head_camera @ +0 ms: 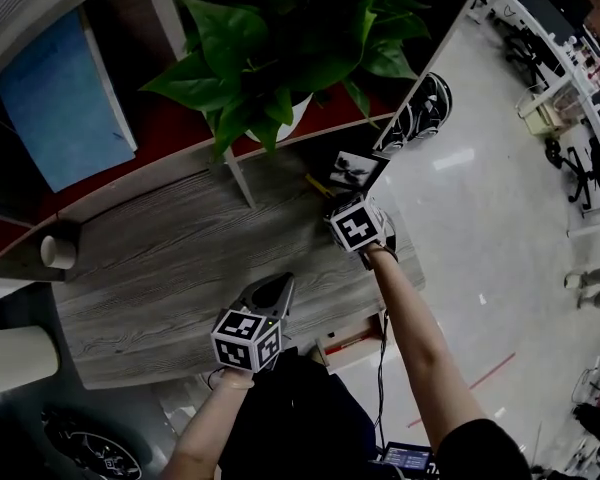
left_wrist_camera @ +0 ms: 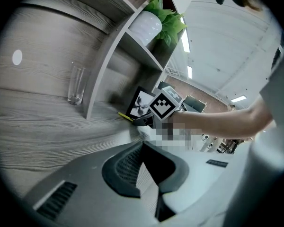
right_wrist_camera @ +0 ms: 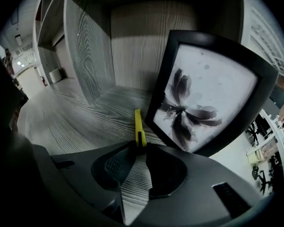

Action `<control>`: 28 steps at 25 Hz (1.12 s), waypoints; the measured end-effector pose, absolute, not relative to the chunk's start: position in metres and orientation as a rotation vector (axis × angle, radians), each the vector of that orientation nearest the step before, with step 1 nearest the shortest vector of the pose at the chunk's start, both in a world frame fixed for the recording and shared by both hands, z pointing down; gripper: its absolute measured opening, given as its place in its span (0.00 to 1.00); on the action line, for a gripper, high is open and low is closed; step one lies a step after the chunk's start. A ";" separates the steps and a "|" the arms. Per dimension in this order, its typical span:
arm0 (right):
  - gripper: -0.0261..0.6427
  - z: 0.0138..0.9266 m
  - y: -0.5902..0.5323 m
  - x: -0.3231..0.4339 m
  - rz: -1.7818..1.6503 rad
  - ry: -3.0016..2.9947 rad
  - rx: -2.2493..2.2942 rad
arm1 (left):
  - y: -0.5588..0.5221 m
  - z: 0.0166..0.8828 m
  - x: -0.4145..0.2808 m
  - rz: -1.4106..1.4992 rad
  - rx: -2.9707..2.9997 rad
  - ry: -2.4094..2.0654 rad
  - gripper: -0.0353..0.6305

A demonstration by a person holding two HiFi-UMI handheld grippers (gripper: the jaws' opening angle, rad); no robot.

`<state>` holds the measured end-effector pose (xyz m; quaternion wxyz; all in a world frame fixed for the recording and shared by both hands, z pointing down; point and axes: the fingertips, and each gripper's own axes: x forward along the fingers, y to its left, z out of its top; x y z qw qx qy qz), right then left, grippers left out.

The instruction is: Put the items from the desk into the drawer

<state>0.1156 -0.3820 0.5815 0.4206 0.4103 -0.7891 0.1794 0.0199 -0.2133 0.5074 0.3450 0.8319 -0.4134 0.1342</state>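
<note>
A thin yellow pen [right_wrist_camera: 138,124] lies on the grey wooden desk [head_camera: 170,258], beside a black picture frame [right_wrist_camera: 213,89] holding a flower print. My right gripper [right_wrist_camera: 139,145] is shut on the pen's near end, low on the desk by the frame. From the head view, the pen [head_camera: 318,184] shows just past my right gripper [head_camera: 333,204]. My left gripper [head_camera: 278,288] hovers over the desk's front edge, shut and holding nothing. The left gripper view shows its jaws [left_wrist_camera: 143,144] closed tip to tip. What looks like an open drawer [head_camera: 352,338] sits below the desk edge.
A shelf unit stands at the back of the desk with a potted plant [head_camera: 270,63] and a blue book [head_camera: 60,108]. A clear glass [left_wrist_camera: 75,84] stands beside a shelf divider. A paper cup [head_camera: 58,251] sits at the desk's left end.
</note>
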 end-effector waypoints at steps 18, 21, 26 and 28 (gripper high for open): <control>0.13 0.537 -0.324 0.111 0.374 -2.088 1.029 | -0.187 0.496 0.039 0.322 2.196 -1.072 0.09; 0.13 0.523 -0.310 0.114 0.356 -2.118 1.045 | -0.179 0.494 0.047 0.323 2.210 -1.064 0.09; 0.13 0.503 -0.283 0.127 0.330 -2.152 1.074 | -0.164 0.488 0.064 0.321 2.243 -1.050 0.09; 0.13 0.495 -0.270 0.135 0.326 -2.161 1.092 | -0.159 0.487 0.072 0.320 2.257 -1.045 0.09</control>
